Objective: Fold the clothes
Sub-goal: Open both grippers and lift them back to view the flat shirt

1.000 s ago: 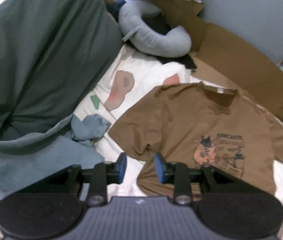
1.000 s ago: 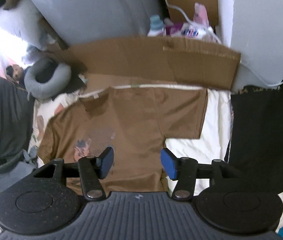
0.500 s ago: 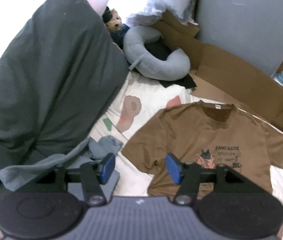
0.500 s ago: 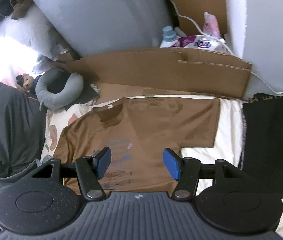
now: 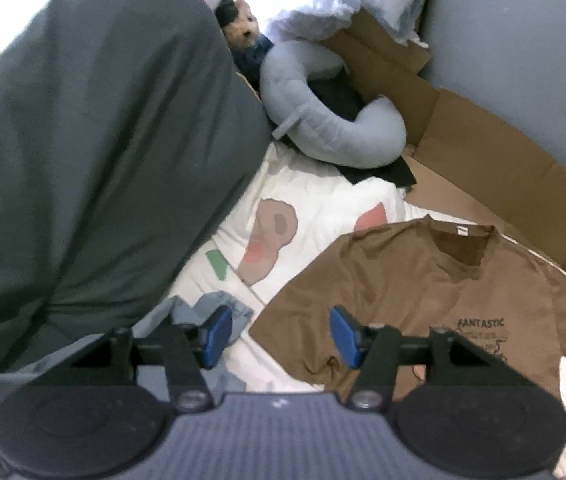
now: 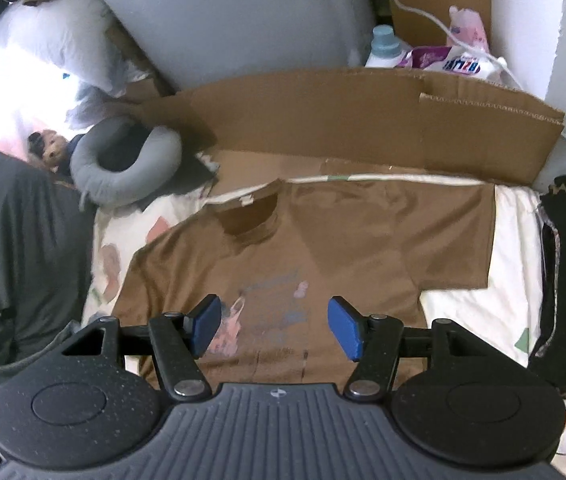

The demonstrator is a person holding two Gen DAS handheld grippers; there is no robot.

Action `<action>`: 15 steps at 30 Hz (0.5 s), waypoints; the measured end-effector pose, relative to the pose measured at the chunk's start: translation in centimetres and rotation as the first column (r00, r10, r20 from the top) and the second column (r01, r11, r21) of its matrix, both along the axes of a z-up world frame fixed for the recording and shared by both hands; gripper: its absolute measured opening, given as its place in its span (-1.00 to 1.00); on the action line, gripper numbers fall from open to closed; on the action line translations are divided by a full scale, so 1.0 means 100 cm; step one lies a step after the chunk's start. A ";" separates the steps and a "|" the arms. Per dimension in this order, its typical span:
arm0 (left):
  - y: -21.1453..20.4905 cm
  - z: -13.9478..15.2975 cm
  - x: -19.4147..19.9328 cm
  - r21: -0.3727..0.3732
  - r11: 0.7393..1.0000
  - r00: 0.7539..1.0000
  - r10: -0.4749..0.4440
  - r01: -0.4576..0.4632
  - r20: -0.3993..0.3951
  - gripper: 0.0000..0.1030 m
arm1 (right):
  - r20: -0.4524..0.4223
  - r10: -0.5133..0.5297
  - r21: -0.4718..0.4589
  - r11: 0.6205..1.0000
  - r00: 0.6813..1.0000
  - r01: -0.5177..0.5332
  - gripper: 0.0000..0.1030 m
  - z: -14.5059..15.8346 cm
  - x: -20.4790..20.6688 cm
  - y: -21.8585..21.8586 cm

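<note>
Hovering over brown T-shirt [image 6: 323, 248]: left gripper [image 5: 279, 336] closing, empty; right gripper [image 6: 273, 326] apart, empty.

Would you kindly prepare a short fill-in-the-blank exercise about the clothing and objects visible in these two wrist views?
1. The brown short-sleeved T-shirt lies spread ____ on the patterned white bedsheet.
2. The black word printed on its chest reads ____.
3. The grey U-shaped neck pillow lies beside a small plush ____.
4. Behind the shirt stands a flattened sheet of brown ____.

Missing words: flat; FANTASTIC; bear; cardboard
</note>
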State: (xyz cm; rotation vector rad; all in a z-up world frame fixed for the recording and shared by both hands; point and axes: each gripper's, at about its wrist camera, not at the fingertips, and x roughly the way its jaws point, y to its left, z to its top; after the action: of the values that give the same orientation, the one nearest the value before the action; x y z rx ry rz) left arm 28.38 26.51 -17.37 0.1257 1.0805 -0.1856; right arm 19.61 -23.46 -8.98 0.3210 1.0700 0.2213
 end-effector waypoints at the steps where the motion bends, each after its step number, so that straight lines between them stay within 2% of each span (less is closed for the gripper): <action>1: -0.002 -0.011 0.004 0.003 1.000 1.000 -0.007 0.007 -0.004 0.09 | 0.005 0.001 0.009 1.000 1.000 -0.001 0.28 -0.006 0.001 0.005; 3: -0.006 -0.035 0.012 0.019 1.000 1.000 -0.021 0.022 -0.018 0.09 | -0.005 -0.003 0.017 1.000 1.000 0.003 0.28 -0.021 0.001 0.013; 7: -0.009 -0.089 0.035 0.056 0.998 0.996 -0.018 0.023 -0.086 -0.24 | -0.022 -0.003 0.012 1.000 1.000 0.003 0.28 -0.049 -0.003 0.028; 9: -0.009 -0.113 0.045 0.075 0.997 0.995 -0.022 0.030 -0.097 -0.31 | -0.016 -0.005 -0.009 1.000 1.000 0.005 0.28 -0.057 -0.004 0.033; 15: -0.007 -0.175 0.071 0.118 0.992 0.991 -0.032 0.048 -0.128 -0.47 | -0.022 0.008 0.008 1.000 1.000 -0.008 0.28 -0.069 0.001 0.037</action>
State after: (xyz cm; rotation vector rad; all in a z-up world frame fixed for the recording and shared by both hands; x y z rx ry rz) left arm 35.43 25.84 -34.84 0.2472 1.2154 -0.1659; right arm 19.73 -19.72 -15.90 0.3271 1.0925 0.2297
